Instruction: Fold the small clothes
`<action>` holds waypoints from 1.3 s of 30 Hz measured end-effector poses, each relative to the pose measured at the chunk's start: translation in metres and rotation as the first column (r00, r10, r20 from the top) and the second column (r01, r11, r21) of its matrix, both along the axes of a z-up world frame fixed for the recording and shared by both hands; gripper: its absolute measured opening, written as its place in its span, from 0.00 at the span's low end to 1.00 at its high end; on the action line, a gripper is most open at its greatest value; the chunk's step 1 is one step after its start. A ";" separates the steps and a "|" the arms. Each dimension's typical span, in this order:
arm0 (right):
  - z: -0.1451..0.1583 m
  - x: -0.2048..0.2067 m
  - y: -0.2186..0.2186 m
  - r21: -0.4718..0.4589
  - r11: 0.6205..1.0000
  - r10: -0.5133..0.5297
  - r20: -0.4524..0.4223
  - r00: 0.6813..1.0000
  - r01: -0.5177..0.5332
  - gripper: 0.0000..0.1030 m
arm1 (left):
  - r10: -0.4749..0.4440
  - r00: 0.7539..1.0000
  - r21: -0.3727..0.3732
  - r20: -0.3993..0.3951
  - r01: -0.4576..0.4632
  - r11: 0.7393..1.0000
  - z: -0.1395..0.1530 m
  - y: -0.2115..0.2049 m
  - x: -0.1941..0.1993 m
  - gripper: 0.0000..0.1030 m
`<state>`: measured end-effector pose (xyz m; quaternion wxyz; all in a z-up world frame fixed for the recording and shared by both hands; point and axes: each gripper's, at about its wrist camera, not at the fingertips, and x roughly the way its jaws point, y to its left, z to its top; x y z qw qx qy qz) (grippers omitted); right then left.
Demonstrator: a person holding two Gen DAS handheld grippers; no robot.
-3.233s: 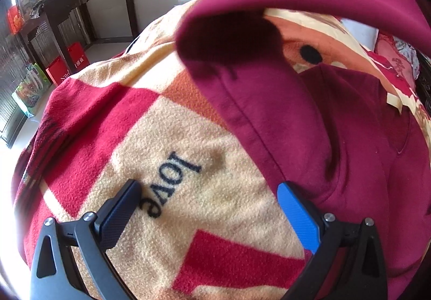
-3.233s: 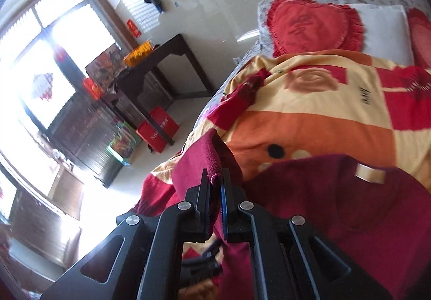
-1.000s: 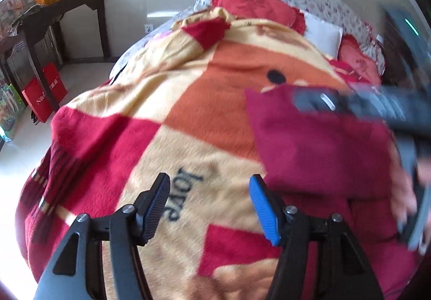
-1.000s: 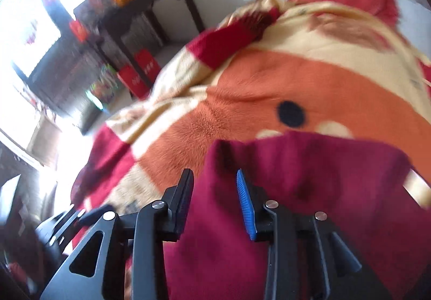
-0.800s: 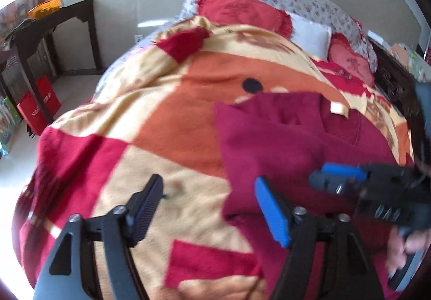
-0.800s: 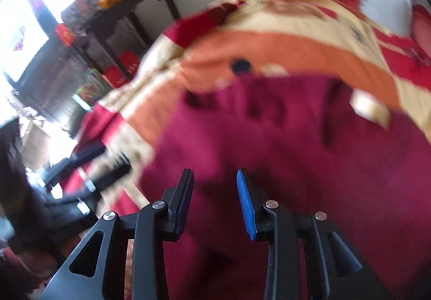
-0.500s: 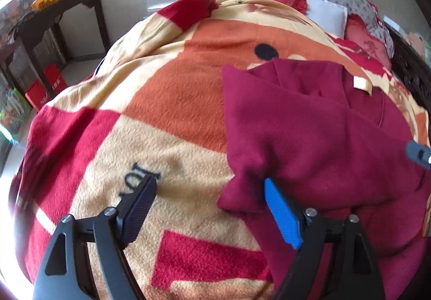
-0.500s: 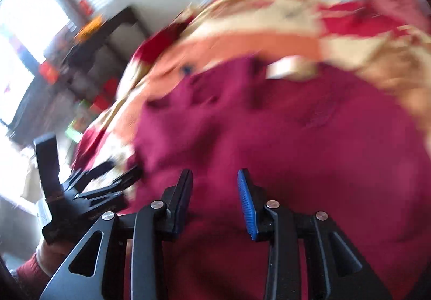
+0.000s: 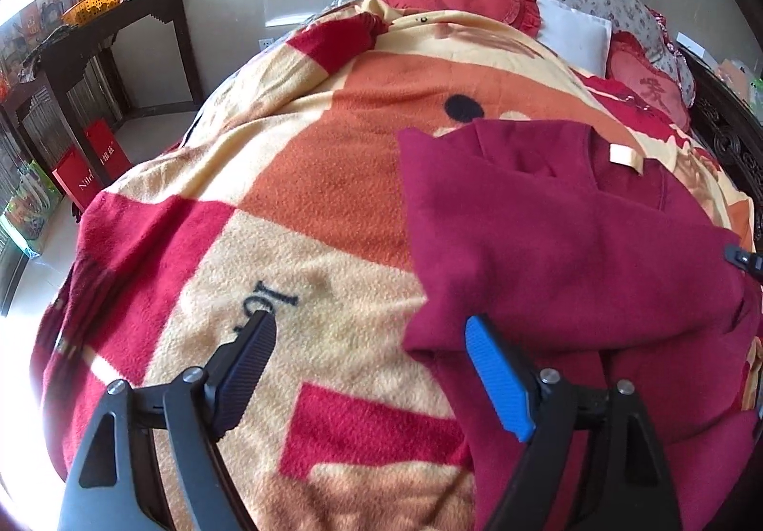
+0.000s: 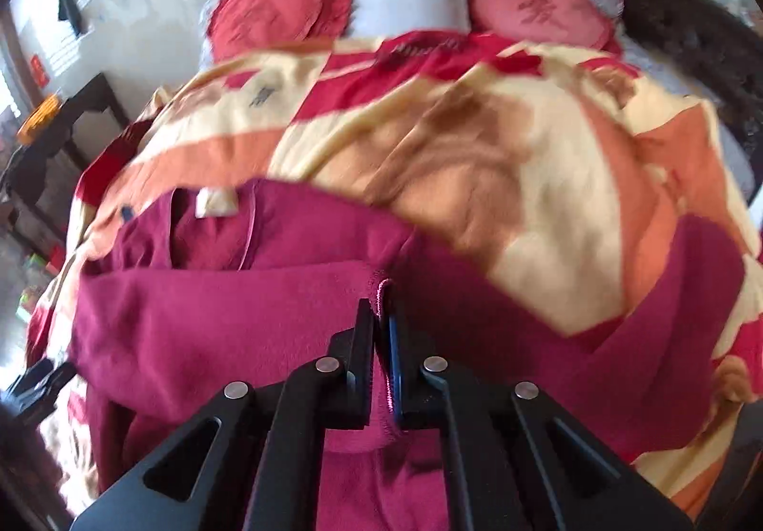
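Your left tongs (image 9: 367, 369) are spread wide and hold nothing; they hover low over the blanket (image 9: 267, 178) on the bed, the dark finger above the printed lettering and the blue finger (image 9: 496, 378) right at the near left corner of the maroon top (image 9: 548, 245). That corner looks bunched and slightly raised, so if you close there carelessly you may catch two layers, or the blanket pile with them, and drag the folded flap askew. The flap lies across the body of the garment with its neck label (image 9: 624, 157) showing further back; it is loose, and any tug from either side could pull it open.

To the right, your right tongs (image 10: 379, 331) are pressed together on a seamed edge of the maroon top, which from that view spreads left toward the neckline and right in a long band across the blanket. The picture is blurred, so I cannot tell whether the pinch holds one layer or more. If it is shallow, as it appears, the hem may slip out when you lift; if you lift fast, the heavy fleece-like cloth will likely swing and land crooked, and the left side has nothing pinning it down
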<state>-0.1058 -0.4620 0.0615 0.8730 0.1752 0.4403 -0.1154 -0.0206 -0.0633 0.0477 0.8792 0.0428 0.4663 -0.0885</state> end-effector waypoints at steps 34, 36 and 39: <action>0.050 -0.103 0.146 0.220 0.831 0.494 0.132 0.859 -0.511 0.16 | -0.190 0.979 -0.065 -0.078 0.185 0.981 -0.008 0.021 0.033 0.09; 0.046 -0.103 0.155 0.246 0.816 0.508 0.130 0.852 -0.524 0.16 | -0.190 0.979 -0.052 -0.080 0.186 0.981 -0.010 0.017 0.033 0.09; 0.035 -0.105 0.167 0.282 0.794 0.530 0.112 0.840 -0.539 0.16 | -0.200 0.977 -0.054 -0.077 0.197 0.979 -0.011 0.010 0.028 0.11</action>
